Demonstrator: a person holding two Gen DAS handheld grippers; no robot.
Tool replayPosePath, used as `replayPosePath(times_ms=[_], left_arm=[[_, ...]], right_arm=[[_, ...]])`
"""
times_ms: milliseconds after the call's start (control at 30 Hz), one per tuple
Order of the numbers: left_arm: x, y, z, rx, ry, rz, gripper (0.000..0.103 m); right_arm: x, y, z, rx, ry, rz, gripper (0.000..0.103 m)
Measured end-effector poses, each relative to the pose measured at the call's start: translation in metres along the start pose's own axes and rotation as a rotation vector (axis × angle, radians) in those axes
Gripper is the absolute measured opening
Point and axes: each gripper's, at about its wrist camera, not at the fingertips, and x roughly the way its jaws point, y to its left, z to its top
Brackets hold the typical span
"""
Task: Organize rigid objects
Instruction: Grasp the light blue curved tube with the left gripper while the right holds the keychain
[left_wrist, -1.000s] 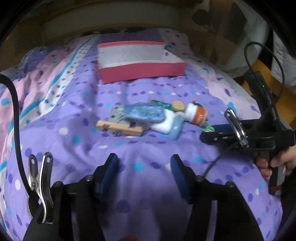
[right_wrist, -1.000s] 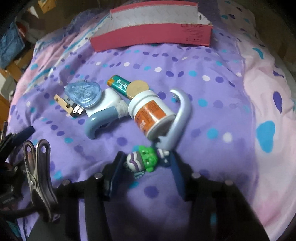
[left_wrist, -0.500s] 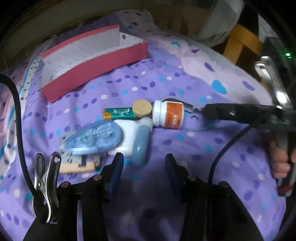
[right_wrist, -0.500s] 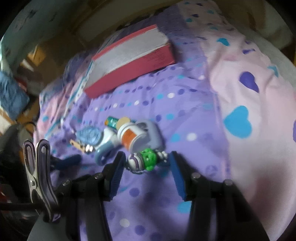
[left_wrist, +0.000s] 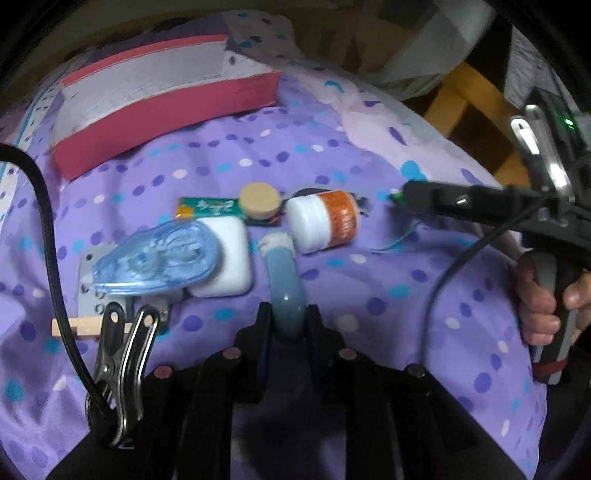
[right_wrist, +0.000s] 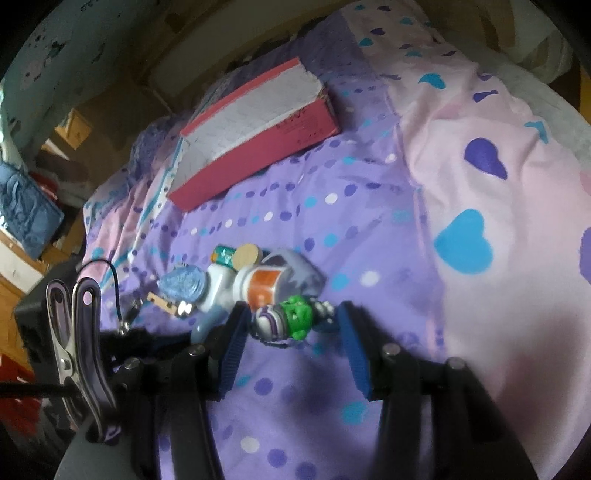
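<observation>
A grey-blue curved hook (left_wrist: 284, 288) with a taped end lies on the purple bedspread (left_wrist: 369, 288). My left gripper (left_wrist: 287, 321) has its jaws closing, and the pads press on the hook's near bend. A white bottle with an orange label (left_wrist: 325, 221), a green battery (left_wrist: 205, 206), a beige disc (left_wrist: 258, 199), a white square block (left_wrist: 229, 258) and a blue tape dispenser (left_wrist: 155, 262) lie around it. My right gripper (right_wrist: 290, 317) is shut on a green and purple toy figure (right_wrist: 295, 317), held just above the bed.
A red box (left_wrist: 166, 107) with a white inside lies at the back of the bed. A wooden strip (left_wrist: 77, 326) and a grey metal plate (left_wrist: 88, 291) sit at the left. A hand (left_wrist: 535, 295) holds the right gripper's handle. A yellow wooden frame (left_wrist: 461, 96) stands beyond the bed.
My left gripper moved forward and down to the pile and closed on the grey-blue hook. The right gripper rose and rolled, carrying the toy figure away from the bottle.
</observation>
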Motion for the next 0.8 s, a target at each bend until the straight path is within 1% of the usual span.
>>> replayPosePath(times_ms=[133, 200, 367, 433, 533, 600, 733, 800], left_arm=[[0.003, 0.003, -0.001, -0.017, -0.014, 0.029, 0.018], [-0.006, 0.002, -0.002, -0.018, -0.066, 0.061, 0.018], [-0.042, 0.006, -0.004, -0.038, -0.247, 0.028, 0.018], [-0.051, 0.01, -0.004, -0.057, -0.285, 0.026, 0.018], [-0.052, 0.02, 0.001, -0.094, -0.289, 0.032, 0.018], [-0.055, 0.023, 0.004, -0.11, -0.301, 0.056, 0.018], [-0.062, 0.023, 0.003, -0.109, -0.346, 0.086, 0.018], [-0.063, 0.022, 0.003, -0.105, -0.356, 0.097, 0.018]], right_arm=[[-0.009, -0.003, 0.003, 0.02, -0.049, 0.017, 0.05], [-0.012, -0.006, 0.005, 0.032, -0.068, 0.026, 0.05], [-0.021, -0.004, 0.006, 0.023, -0.128, 0.031, 0.05], [-0.024, -0.002, 0.007, 0.008, -0.15, 0.042, 0.05], [-0.028, 0.003, 0.006, -0.015, -0.178, 0.054, 0.05], [-0.032, 0.006, 0.006, -0.029, -0.204, 0.065, 0.05], [-0.041, 0.015, 0.004, -0.075, -0.268, 0.086, 0.05], [-0.043, 0.018, 0.004, -0.091, -0.28, 0.101, 0.05]])
